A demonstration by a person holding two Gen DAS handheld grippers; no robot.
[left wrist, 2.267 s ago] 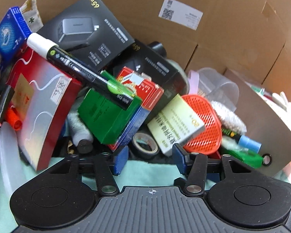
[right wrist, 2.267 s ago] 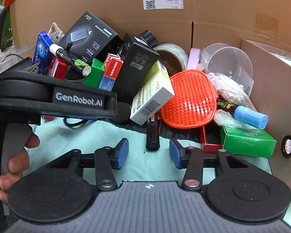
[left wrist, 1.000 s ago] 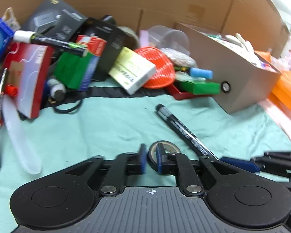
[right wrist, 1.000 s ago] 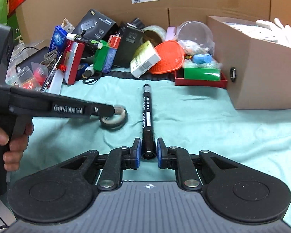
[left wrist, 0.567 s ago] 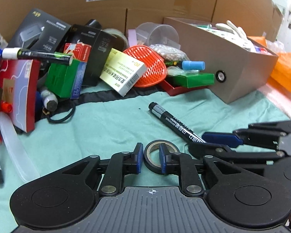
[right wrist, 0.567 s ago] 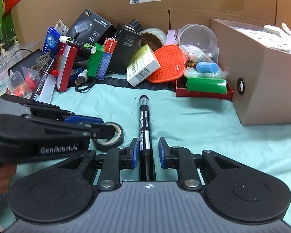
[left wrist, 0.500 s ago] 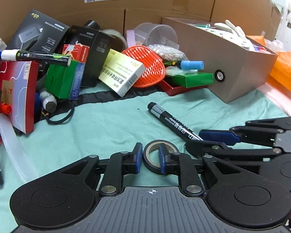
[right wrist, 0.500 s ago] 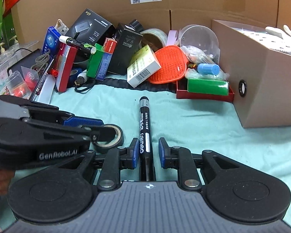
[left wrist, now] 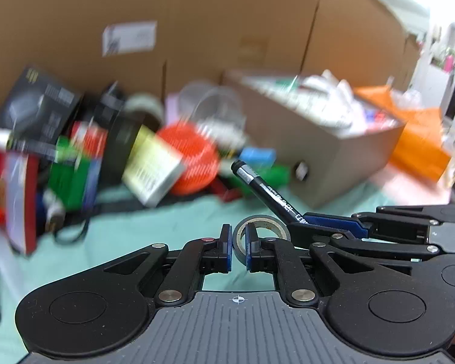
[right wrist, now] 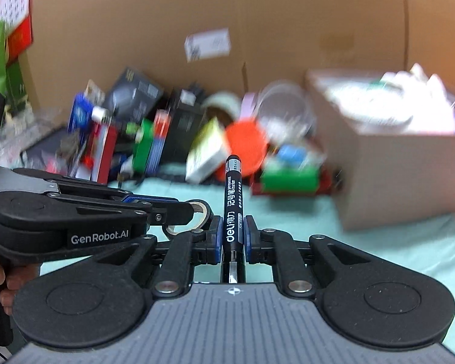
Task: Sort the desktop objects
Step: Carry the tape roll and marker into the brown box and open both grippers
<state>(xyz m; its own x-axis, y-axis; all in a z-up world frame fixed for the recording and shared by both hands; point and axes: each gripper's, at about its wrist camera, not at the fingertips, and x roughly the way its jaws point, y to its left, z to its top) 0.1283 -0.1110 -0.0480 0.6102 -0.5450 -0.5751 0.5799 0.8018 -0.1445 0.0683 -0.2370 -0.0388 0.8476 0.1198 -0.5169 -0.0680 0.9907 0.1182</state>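
Note:
My left gripper is shut on the wall of a small roll of dark tape, held just above the green cloth; the roll also shows in the right wrist view. My right gripper is shut on a black marker that points forward and up, lifted off the cloth. The marker also shows in the left wrist view, with the right gripper close beside my left one.
A blurred heap of boxes, a red brush and markers lies at the back against a cardboard wall. An open brown box full of items stands at the right. Green cloth covers the table.
Both grippers have risen and tilted up with their loads; the marker and tape roll are off the cloth. The background is now blurred by motion.

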